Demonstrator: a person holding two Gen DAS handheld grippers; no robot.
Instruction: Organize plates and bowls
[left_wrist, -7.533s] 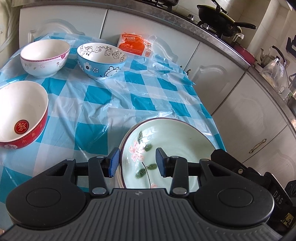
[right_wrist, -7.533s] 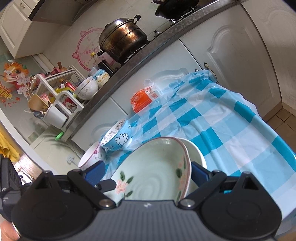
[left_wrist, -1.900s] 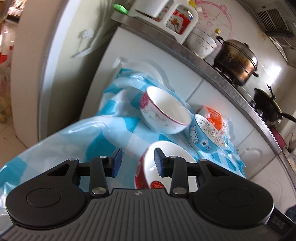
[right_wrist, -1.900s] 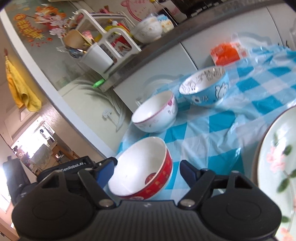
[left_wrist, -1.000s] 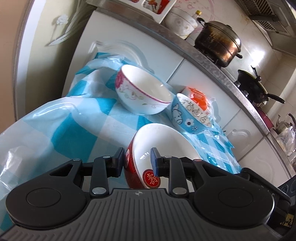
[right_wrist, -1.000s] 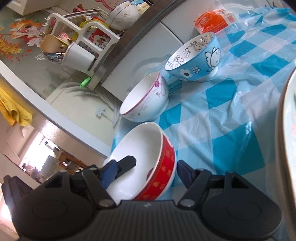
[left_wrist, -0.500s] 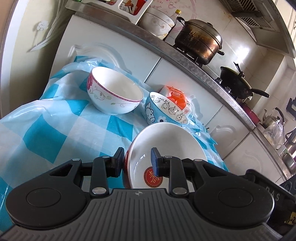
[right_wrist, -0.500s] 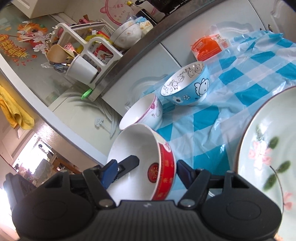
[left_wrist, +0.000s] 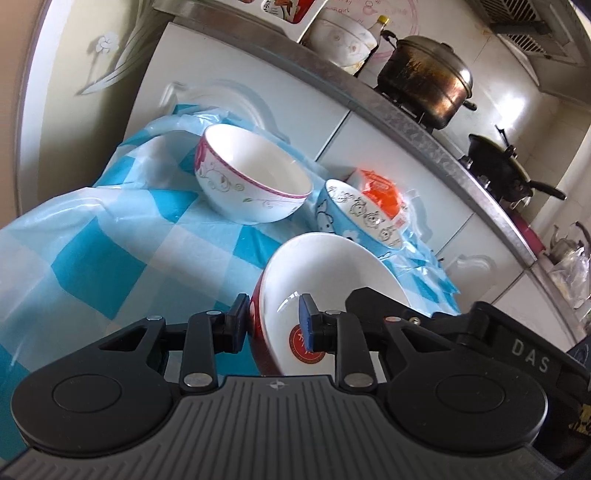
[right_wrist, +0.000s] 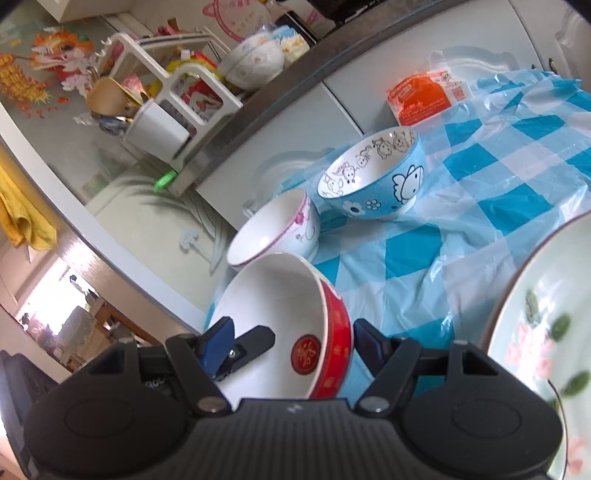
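Item: red bowl (left_wrist: 325, 291), white inside, round red seal at the bottom, gold lettering on the outer wall. Position: tilted and apparently lifted off the checked blue-and-white tablecloth (left_wrist: 92, 236) covering the bench.

Hold: left tongs (left_wrist: 273, 325) closed across the rim, one pad on the outer red wall, the other inside. Right tongs (right_wrist: 291, 350) open, straddling the same bowl, its pads either side; contact cannot be confirmed.

Neighbours: pink-trimmed white bowl (left_wrist: 255, 177) just behind; blue cartoon bowl (left_wrist: 365, 218) beside it; orange packet (left_wrist: 380, 195) at the cabinet; green floral plate (right_wrist: 550, 332) well to the right.

Handling, by judgement: glazed ceramic, rigid, fairly heavy, slick under rubber pads, chips on impact. A rim pinch on one side lets the bowl swing; best taken at the rim with the wall deep between the pads and kept level. Likely destination: nested into another bowl, lowered gently.
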